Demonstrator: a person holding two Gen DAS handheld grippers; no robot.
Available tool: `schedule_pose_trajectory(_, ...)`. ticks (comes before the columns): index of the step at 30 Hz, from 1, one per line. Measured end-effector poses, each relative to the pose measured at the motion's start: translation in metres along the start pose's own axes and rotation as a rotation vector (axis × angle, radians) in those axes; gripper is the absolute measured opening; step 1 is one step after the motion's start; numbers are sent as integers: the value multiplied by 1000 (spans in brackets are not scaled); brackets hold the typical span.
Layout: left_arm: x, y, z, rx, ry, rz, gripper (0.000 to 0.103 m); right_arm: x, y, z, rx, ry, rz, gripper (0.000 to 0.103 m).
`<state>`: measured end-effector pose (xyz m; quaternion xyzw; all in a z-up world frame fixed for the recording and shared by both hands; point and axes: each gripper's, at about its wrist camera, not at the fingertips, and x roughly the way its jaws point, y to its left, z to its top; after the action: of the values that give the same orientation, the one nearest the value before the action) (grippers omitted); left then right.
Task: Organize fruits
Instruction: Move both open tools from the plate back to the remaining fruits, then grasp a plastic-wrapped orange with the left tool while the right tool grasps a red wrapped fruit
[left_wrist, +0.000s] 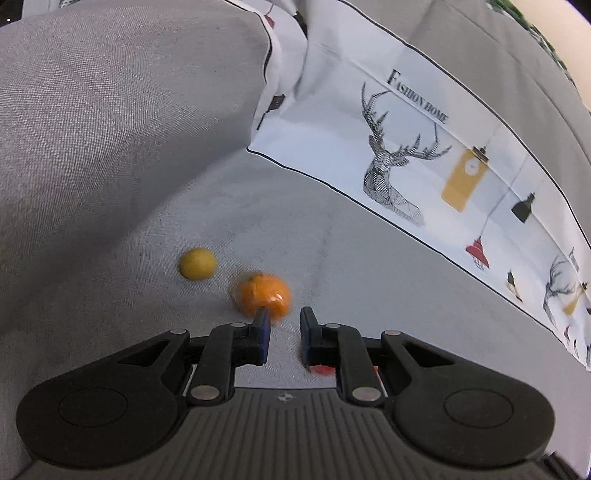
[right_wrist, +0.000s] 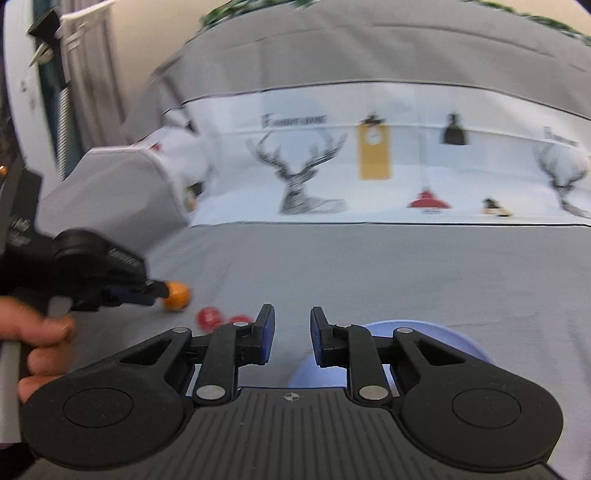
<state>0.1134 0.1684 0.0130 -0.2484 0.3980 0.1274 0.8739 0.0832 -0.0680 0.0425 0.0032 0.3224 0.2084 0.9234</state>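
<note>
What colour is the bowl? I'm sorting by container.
Pale lavender-blue, plain. The bowl shows only in the right wrist view, partly hidden.

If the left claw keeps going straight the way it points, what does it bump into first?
Probably the orange fruit. It lies just ahead of the left claw, a bit left of the gap. The yellow fruit lies farther left, likely missed. The picture is blurry, so depth is uncertain.

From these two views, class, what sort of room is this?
Probably a bedroom: a bed's grey fabric sheet, a white pillowcase printed with deer and lamps, and a grey padded headboard.
</note>
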Motion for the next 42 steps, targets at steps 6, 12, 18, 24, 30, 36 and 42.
schedule_pose_trajectory(6,14,5,12,-27,7,23,44,33,20,1,-37,56,29,34)
schedule_pose_trajectory(12,33,-1,16,26,17,52,46,69,27,2,-32,114,38,44)
schedule_pose_trajectory(18,44,-7,16,63,31,80,47,96,35,0,-78,137,16,48)
schedule_pose_trajectory(24,50,-10,15,102,35,99,47,111,27,0,-65,158,3,48)
schedule_pose_trajectory(30,54,-13,12,145,43,140,42,120,29,-2,-86,190,-3,45)
schedule_pose_trajectory(36,48,-17,11,176,34,130,42,112,33,1,-99,169,-43,30)
schedule_pose_trajectory(42,53,-22,7,211,67,147,42,115,30,-5,-93,213,-52,31)
